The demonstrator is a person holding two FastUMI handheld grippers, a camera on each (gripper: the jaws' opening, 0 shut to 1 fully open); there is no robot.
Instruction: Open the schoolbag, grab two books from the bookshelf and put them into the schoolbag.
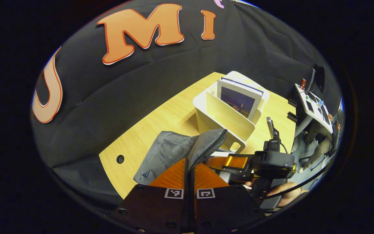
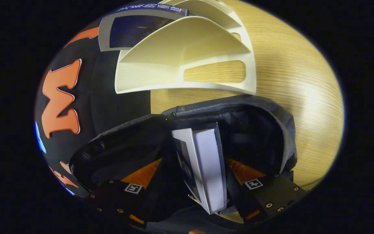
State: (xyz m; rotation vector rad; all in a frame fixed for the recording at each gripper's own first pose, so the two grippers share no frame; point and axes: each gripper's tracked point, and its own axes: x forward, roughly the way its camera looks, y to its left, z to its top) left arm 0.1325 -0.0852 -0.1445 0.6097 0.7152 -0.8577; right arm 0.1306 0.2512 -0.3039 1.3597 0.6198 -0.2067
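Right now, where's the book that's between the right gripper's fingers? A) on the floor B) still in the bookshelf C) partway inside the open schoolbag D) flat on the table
C: in the right gripper view the book stands between the fingers of the right gripper, inside the dark mouth of the open schoolbag, with the bookshelf beyond it.

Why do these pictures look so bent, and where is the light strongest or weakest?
Right gripper view: the fisheye lens bows the cream plastic bookshelf, glare whitens the pale wooden table, and the grey fabric schoolbag's inside is dim around the white-covered book. Left gripper view: the table edge curves, lighting is even, and soft shadow lies beside the bookshelf.
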